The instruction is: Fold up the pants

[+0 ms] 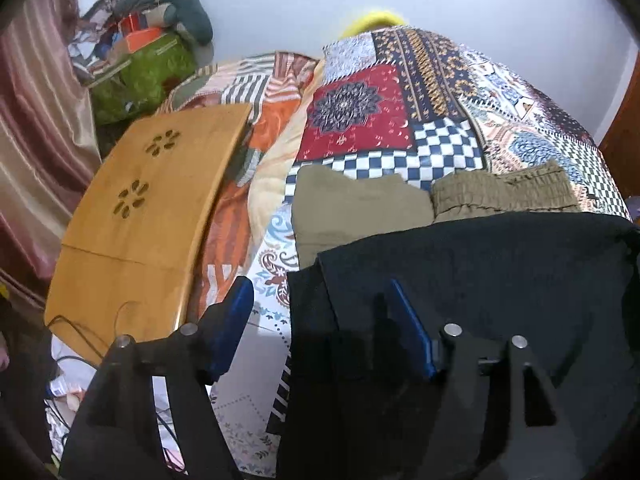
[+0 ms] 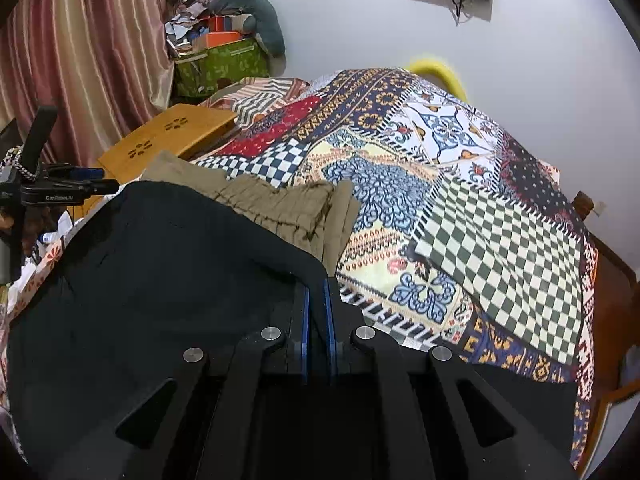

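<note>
Black pants lie spread on the patchwork bedspread, also seen in the right wrist view. My left gripper is open, its blue fingers straddling the pants' left corner edge, one finger off the cloth and one over it. My right gripper is shut on the right corner of the black pants, with the cloth pinched between the blue pads. Folded khaki pants lie just beyond the black pair, also seen from the right.
A wooden lap table sits on the bed at left. A green box of clutter and a curtain stand behind it. The left gripper shows at the right view's left edge. A wooden bed frame edges the right.
</note>
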Demonstrator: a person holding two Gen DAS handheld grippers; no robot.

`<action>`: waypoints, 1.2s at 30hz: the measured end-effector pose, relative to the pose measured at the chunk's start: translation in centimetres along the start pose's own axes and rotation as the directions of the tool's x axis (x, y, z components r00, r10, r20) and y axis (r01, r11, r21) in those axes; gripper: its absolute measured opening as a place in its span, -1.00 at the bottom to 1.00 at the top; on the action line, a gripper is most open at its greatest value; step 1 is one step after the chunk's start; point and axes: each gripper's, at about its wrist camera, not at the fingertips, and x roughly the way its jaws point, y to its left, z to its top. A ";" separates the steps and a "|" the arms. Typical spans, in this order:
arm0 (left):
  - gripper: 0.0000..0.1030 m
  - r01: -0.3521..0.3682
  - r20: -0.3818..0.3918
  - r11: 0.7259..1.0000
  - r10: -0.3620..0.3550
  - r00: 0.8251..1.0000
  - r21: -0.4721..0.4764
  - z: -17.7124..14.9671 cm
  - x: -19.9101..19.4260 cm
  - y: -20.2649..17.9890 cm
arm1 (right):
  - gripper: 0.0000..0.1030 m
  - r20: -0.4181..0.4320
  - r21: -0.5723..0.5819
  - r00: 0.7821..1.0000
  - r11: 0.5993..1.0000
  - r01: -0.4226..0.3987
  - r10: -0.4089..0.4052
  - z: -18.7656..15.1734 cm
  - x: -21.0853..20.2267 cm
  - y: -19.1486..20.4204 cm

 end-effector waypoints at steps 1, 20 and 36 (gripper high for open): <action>0.35 0.017 -0.020 1.000 -0.018 1.000 -0.012 0.0 0.5 0.1 | -0.88 -0.003 -0.003 1.000 1.000 0.006 -0.006 -0.2 0.0 0.0; -0.45 0.011 -0.047 1.000 -0.011 0.999 0.004 0.4 3.4 -0.8 | -0.01 -0.096 0.017 0.994 0.998 -0.054 0.055 -1.1 3.0 -2.3; -0.65 -0.053 0.093 0.999 0.053 0.994 -0.008 3.2 -1.4 -0.5 | -0.93 0.030 -0.004 0.999 1.000 0.027 -0.027 0.7 2.0 -1.0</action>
